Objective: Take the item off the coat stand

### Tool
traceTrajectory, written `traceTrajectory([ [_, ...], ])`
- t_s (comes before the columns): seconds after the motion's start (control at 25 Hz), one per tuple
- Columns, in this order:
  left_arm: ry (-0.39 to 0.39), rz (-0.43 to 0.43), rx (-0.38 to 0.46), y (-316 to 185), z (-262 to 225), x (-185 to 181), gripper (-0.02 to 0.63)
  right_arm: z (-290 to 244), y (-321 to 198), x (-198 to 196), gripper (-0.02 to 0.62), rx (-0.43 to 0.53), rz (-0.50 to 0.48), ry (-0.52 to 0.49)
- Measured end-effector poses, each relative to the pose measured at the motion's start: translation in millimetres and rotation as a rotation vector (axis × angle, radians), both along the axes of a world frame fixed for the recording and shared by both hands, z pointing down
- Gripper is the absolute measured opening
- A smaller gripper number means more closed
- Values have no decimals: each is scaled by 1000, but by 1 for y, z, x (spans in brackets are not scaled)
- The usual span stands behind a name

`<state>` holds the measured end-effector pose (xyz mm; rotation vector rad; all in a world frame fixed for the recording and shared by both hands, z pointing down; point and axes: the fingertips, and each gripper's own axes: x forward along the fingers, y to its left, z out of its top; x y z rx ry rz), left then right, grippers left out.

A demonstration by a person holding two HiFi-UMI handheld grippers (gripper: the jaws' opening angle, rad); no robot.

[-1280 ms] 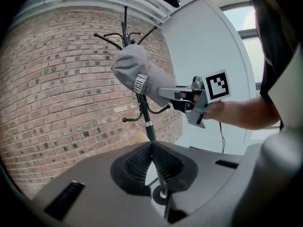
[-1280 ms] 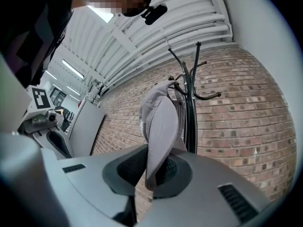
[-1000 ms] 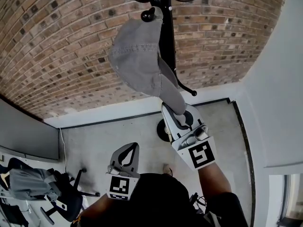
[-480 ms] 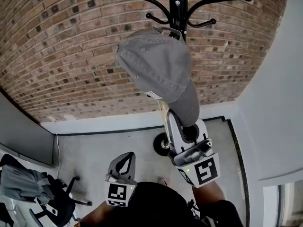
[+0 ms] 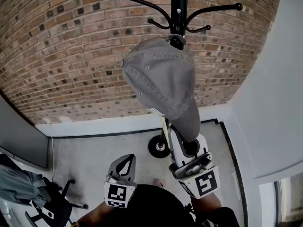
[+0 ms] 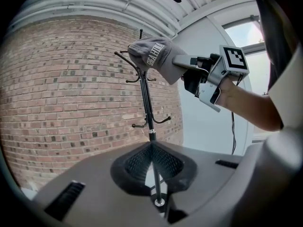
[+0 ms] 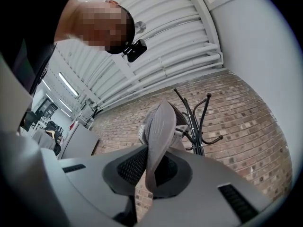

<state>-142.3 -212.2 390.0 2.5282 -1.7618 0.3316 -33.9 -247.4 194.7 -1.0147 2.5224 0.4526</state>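
A grey cap (image 5: 161,79) is held up by its brim, its crown close against the upper hooks of the black coat stand (image 5: 178,4). Whether it hangs on a hook I cannot tell. My right gripper (image 5: 183,132) is shut on the brim from below. In the right gripper view the brim (image 7: 158,126) runs between the jaws of that gripper (image 7: 154,167). My left gripper (image 5: 127,159) stays low, away from the cap, shut with nothing in it. The left gripper view shows its own closed pads (image 6: 163,163), the cap (image 6: 154,56) and the right gripper (image 6: 182,60).
A brick wall (image 5: 71,56) stands behind the stand and a white wall (image 5: 274,79) closes the right side. The stand's round base (image 5: 158,146) rests on the grey floor. An office chair (image 5: 42,197) and a grey cabinet (image 5: 19,141) are at the lower left.
The cap, gripped by the right gripper, has swung from the left of the pole to in front of it. More of the stand's top shows. The left gripper has hardly moved.
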Motion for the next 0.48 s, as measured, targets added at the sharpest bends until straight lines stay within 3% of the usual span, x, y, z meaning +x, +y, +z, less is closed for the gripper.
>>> traceTrajectory([
  [0.16,12,18,21,21,-4,-3,41,4,23,-6,31,-18,10,37],
  [0.32,28,26,13,48,-6,-12,41,0,34,-4,31,-15,80,57],
  [0.48,42,63,16,79,-4,-15,41,-25,31,-15,31,64,175,180],
])
